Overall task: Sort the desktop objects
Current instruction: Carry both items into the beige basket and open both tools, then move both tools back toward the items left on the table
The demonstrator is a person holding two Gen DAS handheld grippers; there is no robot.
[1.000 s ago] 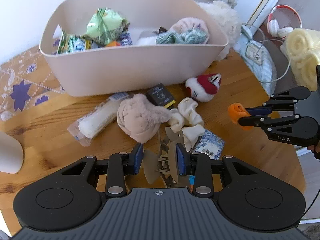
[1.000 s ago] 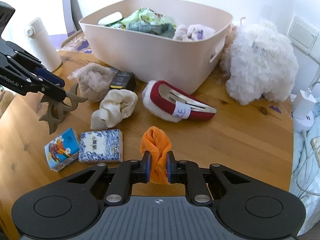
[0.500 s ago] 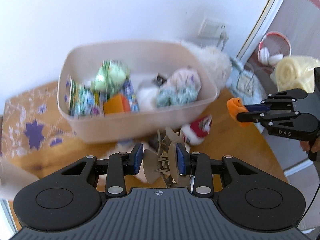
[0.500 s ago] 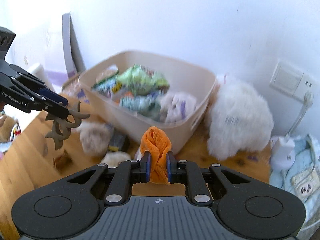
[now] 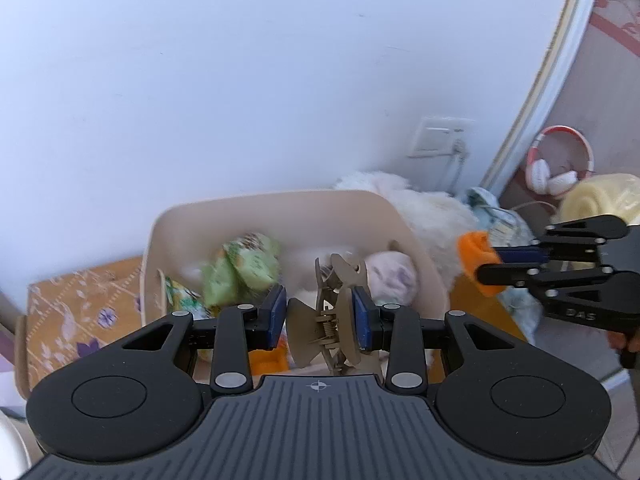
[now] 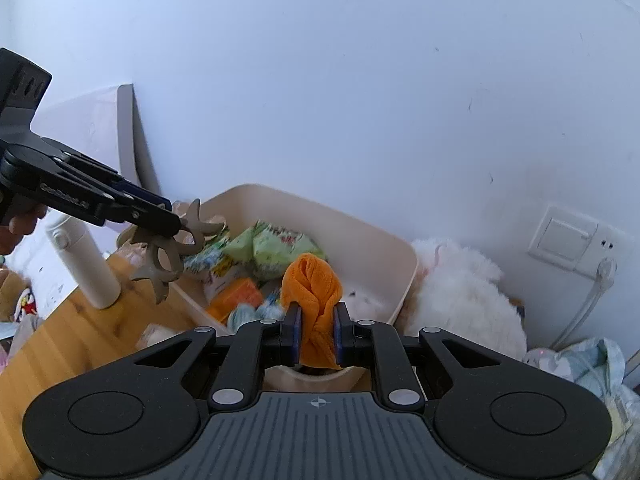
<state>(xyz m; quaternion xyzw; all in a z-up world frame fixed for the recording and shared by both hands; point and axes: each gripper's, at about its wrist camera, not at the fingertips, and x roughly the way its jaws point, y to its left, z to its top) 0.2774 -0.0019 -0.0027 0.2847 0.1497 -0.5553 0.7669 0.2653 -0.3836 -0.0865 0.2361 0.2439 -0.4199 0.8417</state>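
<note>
A taupe plastic claw hair clip (image 5: 326, 312) and an orange rolled cloth (image 6: 312, 300) are clamped in the left gripper (image 5: 320, 318) and right gripper (image 6: 316, 330); release is best made well inside the beige plastic bin (image 6: 376, 236)

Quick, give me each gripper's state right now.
Left gripper: shut on the taupe plastic claw hair clip.
Right gripper: shut on the orange terry cloth.

"DAS" — right tongs (image 5: 486, 258), "GenRobot.AI" — left tongs (image 6: 176, 226)
</note>
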